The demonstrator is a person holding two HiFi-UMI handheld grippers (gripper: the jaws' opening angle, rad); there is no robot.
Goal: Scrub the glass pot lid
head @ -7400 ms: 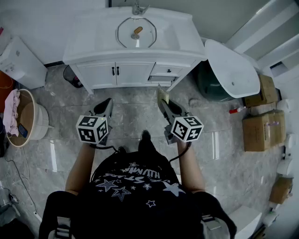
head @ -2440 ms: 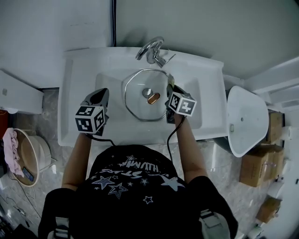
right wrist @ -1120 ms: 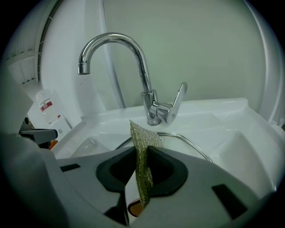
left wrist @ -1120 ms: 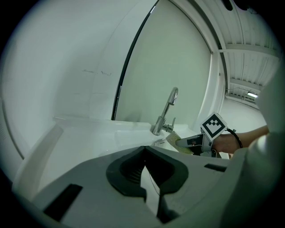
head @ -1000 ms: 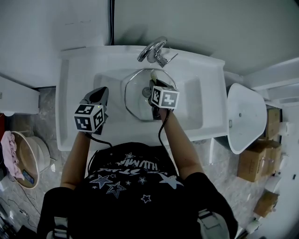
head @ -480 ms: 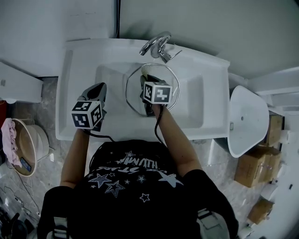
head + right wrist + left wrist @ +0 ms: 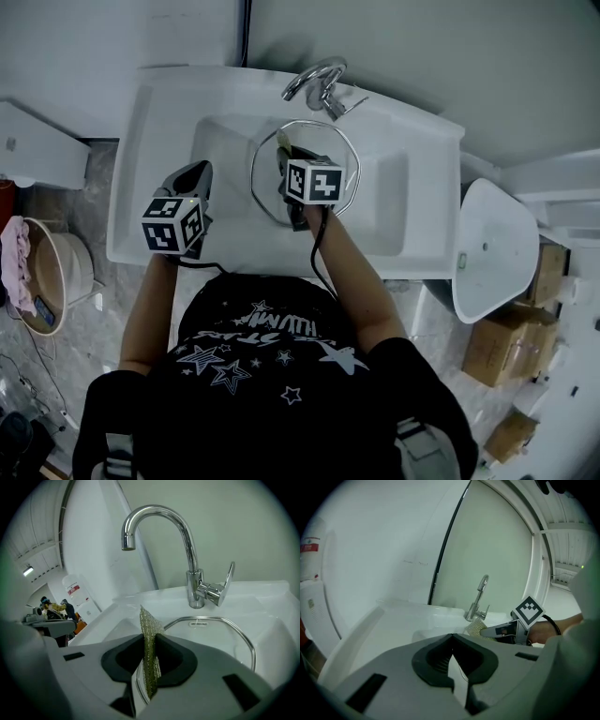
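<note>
Glass pot lid: the glass pot lid (image 7: pixel 265 183) is lying flat in the bowl of the white sink (image 7: pixel 150 141), just in front of the tap (image 7: pixel 314 80).

Right gripper: the right gripper (image 7: pixel 149 641) is clamping its jaws on a scouring pad (image 7: pixel 149 620), which is standing edge-up and poking out past the tips.

Left gripper: the left gripper (image 7: pixel 451 641) is hovering over the sink's left side with its jaws pressed together and nothing between them.

Key relation: the lid is lying directly below and ahead of the right gripper, toward the tap, so the right one is much the nearer. The left is sitting well apart, off the lid's left edge.

Contact: whether the pad is touching the glass is not something I can tell (the jaws are covering its lower end).

Lid shape and material: clear glass in an eight-sided outline, a thin bright metal rim (image 7: pixel 243 641) running round it. It is looking smooth and likely slippery when wet.

Pad texture: coarse, woven, yellow-green mesh, thin and floppy, so it is probably bending under pressure.

Sink and tap: glossy white ceramic, with a curved chrome spout.

Coming move: in my judgement the pad is needing to tilt down flat onto the glass, while the free lid is liable to slide unless the left gripper steadies it.
</note>
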